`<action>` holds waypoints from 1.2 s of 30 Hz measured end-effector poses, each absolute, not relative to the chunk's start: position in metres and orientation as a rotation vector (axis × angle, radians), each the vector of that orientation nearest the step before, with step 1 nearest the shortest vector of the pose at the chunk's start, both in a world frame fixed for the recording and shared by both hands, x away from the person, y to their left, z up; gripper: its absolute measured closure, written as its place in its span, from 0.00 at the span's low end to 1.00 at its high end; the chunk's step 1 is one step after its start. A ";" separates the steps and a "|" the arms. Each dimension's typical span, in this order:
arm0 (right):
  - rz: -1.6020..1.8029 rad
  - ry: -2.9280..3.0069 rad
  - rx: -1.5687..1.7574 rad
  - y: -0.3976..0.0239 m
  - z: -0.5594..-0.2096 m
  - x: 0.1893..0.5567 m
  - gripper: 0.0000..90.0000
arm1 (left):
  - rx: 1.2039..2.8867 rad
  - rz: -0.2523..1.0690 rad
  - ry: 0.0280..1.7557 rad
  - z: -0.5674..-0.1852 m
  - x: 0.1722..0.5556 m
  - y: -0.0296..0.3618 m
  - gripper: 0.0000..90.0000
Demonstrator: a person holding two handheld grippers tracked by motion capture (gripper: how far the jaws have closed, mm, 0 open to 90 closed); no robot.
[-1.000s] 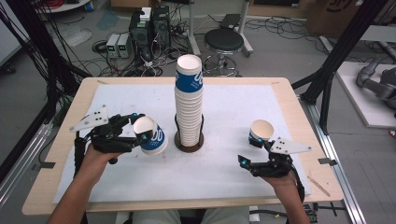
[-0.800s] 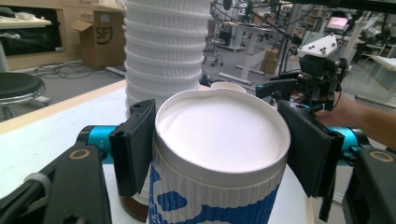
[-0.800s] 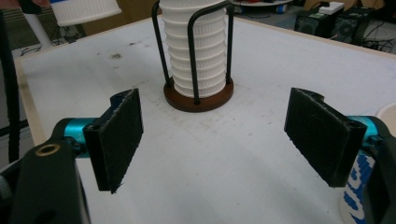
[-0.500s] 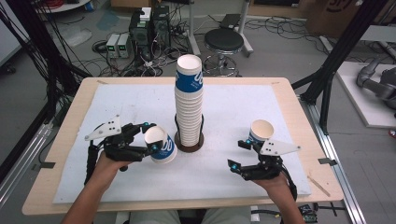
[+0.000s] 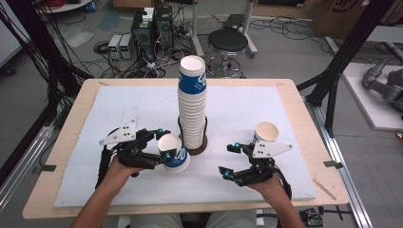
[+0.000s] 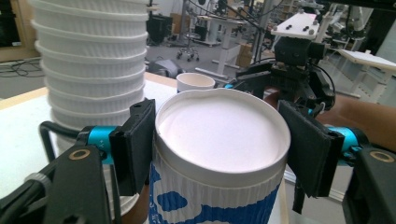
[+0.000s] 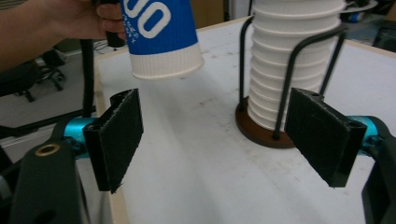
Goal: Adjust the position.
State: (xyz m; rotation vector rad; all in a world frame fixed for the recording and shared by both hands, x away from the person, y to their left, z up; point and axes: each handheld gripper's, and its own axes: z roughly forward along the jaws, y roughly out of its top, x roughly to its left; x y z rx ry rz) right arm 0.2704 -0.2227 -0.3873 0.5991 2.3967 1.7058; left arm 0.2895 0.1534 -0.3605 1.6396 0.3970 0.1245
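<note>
My left gripper (image 5: 164, 145) is shut on a blue and white paper cup (image 5: 175, 153), tilted and held just above the white mat, left of the tall cup stack (image 5: 192, 102). In the left gripper view both pads squeeze the cup (image 6: 219, 186) below its rim, with the stack (image 6: 88, 65) close at the left. My right gripper (image 5: 227, 160) stands open near the front, right of the stack, with nothing between its jaws. The right gripper (image 7: 217, 135) view looks across the mat at the held cup (image 7: 159, 32) and the stack (image 7: 289, 60).
The stack sits in a black wire holder on a round brown base (image 5: 203, 150). A lone upright cup (image 5: 265, 133) stands on the mat behind my right gripper. The white mat (image 5: 119, 109) covers most of the wooden table (image 5: 71, 109).
My left gripper has carried the cup to the right, closer to the stack and lower. My right gripper has slid left, away from the lone cup, jaws still open.
</note>
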 end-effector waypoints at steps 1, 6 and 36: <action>1.708 2.410 0.588 -0.220 -0.388 0.270 0.22 | 1.640 0.119 0.393 -0.360 0.289 0.152 0.34; 1.700 2.473 0.540 -0.204 -0.391 0.272 0.22 | 1.636 0.097 0.364 -0.358 0.288 0.143 0.34; 1.757 2.529 0.389 -0.176 -0.391 0.274 0.22 | 1.665 0.019 0.269 -0.356 0.284 0.102 0.35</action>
